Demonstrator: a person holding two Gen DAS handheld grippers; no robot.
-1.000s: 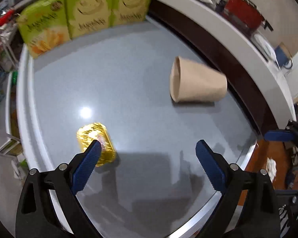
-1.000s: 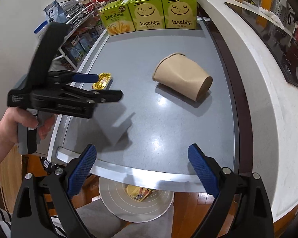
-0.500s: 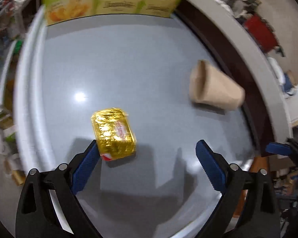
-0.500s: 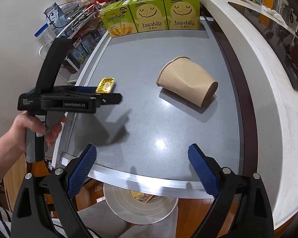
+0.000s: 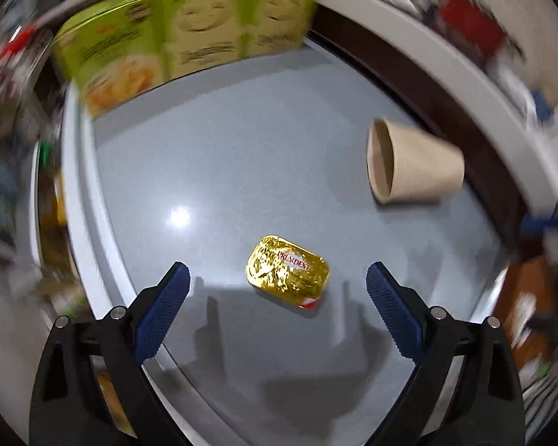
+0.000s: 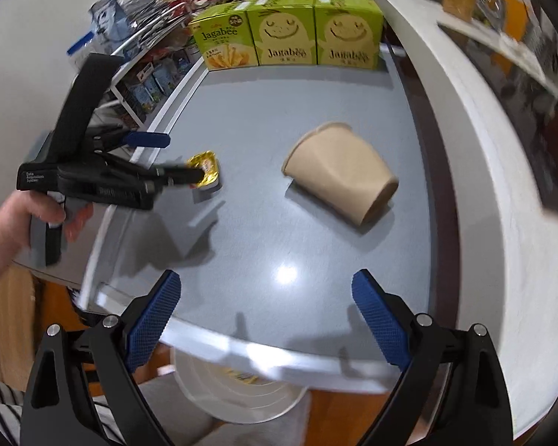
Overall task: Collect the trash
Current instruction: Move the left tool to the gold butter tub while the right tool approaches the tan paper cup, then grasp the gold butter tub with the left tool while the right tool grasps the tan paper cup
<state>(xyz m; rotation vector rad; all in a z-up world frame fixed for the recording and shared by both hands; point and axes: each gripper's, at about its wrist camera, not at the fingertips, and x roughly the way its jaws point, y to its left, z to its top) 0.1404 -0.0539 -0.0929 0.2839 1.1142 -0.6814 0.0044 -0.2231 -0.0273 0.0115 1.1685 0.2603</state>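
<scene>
A gold foil butter packet (image 5: 288, 272) (image 6: 205, 164) lies flat on the grey counter (image 5: 264, 171). My left gripper (image 5: 277, 290) hangs just above it, open, with the packet lying between and just ahead of its blue pads, apart from both. In the right wrist view the left gripper (image 6: 180, 158) is seen side-on, one finger crossing in front of the packet. A tan paper cup (image 5: 413, 165) (image 6: 340, 176) lies on its side to the right. My right gripper (image 6: 266, 303) stands open over the counter's near edge, empty.
Three green snack boxes (image 6: 290, 31) stand in a row at the counter's far end. A white bin (image 6: 241, 390) with some yellow trash sits on the floor below the near edge. A raised white ledge (image 6: 476, 156) runs along the right; shelves with goods on the left.
My left gripper has shifted sideways over the counter, so the gold packet went from beside the left pad to the middle between both pads. The right gripper has barely moved.
</scene>
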